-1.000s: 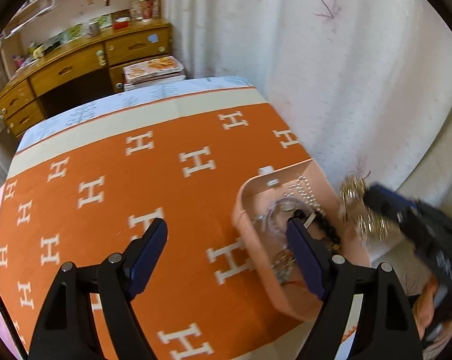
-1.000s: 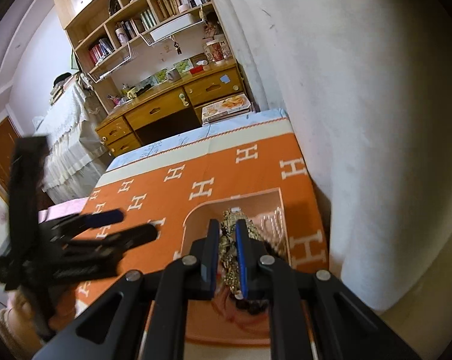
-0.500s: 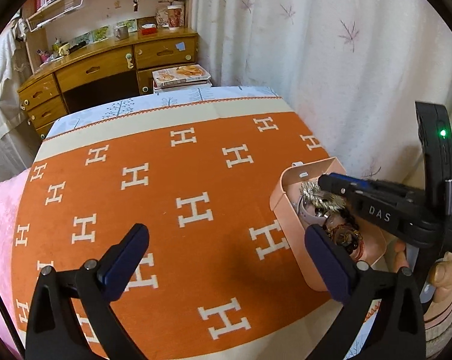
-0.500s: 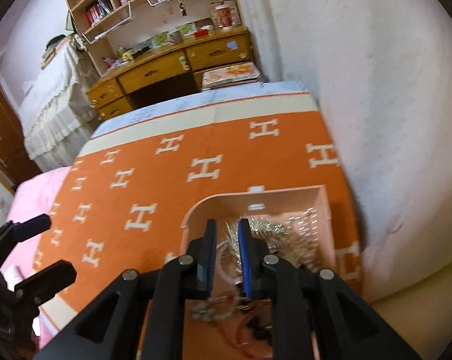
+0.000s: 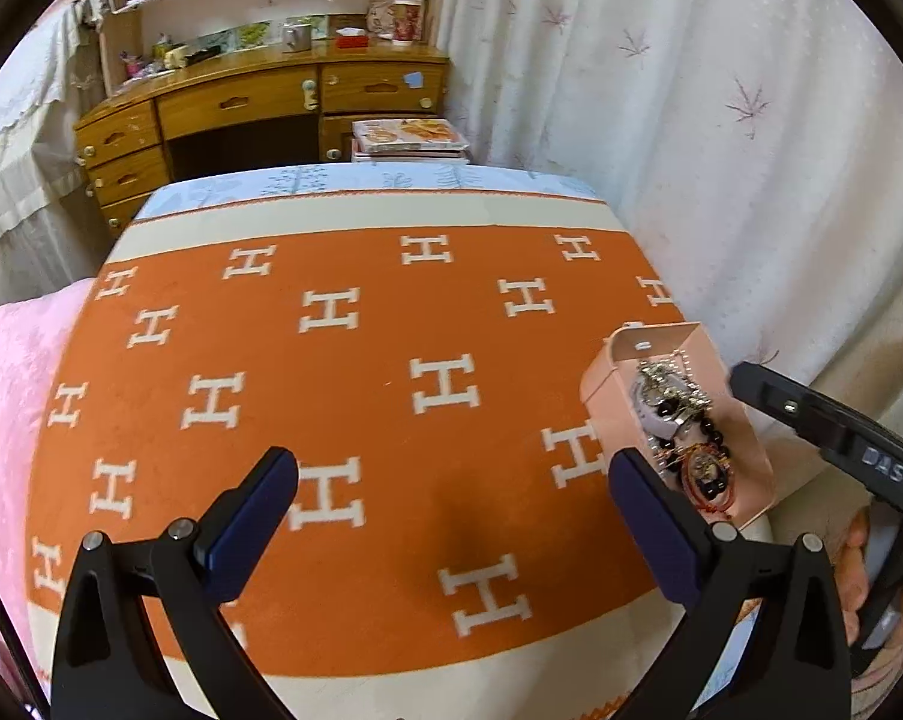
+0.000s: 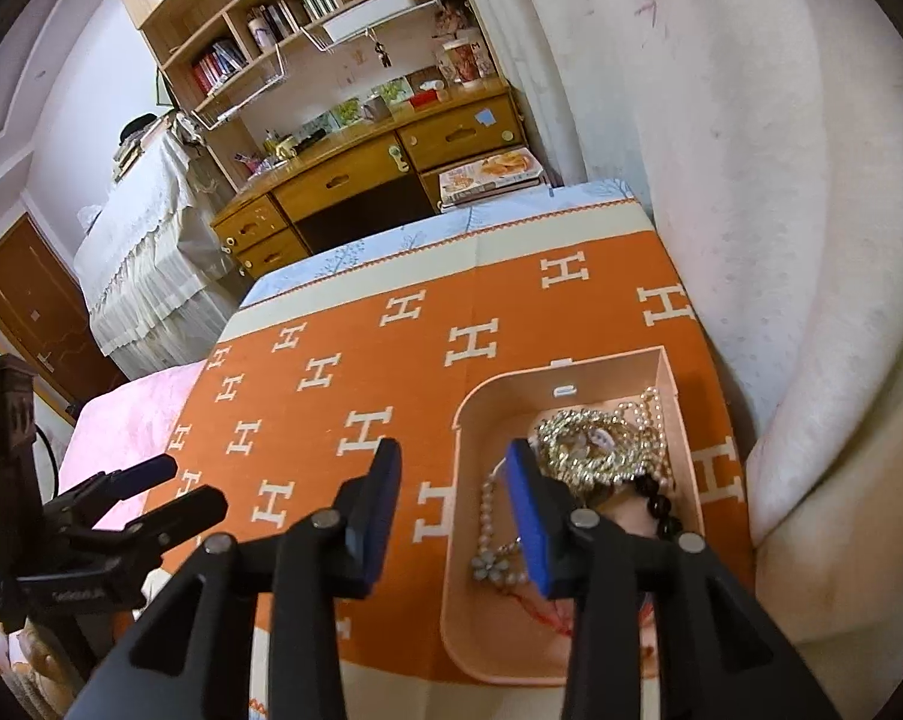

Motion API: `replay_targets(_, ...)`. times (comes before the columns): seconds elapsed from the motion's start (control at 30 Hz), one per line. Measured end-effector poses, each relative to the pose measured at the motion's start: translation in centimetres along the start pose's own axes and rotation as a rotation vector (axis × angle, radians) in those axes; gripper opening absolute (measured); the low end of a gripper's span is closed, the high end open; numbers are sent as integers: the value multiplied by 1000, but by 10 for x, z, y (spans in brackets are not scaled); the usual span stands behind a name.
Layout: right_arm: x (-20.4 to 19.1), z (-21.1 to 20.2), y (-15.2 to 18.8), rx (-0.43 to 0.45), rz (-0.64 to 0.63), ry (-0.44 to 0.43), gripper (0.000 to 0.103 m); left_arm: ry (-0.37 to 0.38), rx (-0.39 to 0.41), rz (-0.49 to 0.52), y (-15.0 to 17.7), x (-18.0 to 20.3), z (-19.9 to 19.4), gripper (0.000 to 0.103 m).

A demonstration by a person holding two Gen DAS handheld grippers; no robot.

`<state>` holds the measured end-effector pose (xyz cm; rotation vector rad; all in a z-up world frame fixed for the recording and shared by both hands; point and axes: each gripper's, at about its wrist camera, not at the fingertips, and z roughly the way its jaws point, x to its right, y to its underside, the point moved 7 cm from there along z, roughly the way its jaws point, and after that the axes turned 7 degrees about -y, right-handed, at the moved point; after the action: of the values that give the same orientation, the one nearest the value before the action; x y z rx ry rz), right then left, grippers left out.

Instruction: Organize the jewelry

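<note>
From my left wrist, my left gripper (image 5: 451, 516) stands wide with nothing between its pads, hovering over the bare middle of the orange blanket (image 5: 355, 396) toward its near edge. The pink box (image 5: 745, 420) sits at the blanket's right edge, close to the near right corner, just beside the pale curtain (image 5: 721, 120). Inside it I can see a tangle of jewelry (image 5: 685, 426): silver chain, dark beads, something round with red thread. I cannot spot a single loose piece on the blanket in this view. My right gripper (image 5: 835, 438) comes in from the right, just past the box's far wall. From my right wrist, my right gripper (image 6: 454, 510) is partway apart and its jaws are opening; nothing is pinched between them, and its right finger hangs over the box interior while the left one is over the blanket. Below lie a gold chain bundle (image 6: 589, 444), a pearl strand (image 6: 493, 534) with a flower clasp, and dark beads (image 6: 655, 498), all within the box walls. My left gripper (image 6: 163, 486) shows at the left, off toward the blanket's left edge. I judge the gathering done or nearly so: everything visible is in the box. What may remain is untangling the heap, or closing the box if it has a lid, which I cannot see.
</note>
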<state>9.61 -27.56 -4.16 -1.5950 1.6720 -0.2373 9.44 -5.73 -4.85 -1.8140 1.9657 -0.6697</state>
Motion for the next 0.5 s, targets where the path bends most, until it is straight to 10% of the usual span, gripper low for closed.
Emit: replay_targets(0.5, -46, -31, 61, 16, -31, -31, 37, -185, 73, -66, 51, -42, -57, 102)
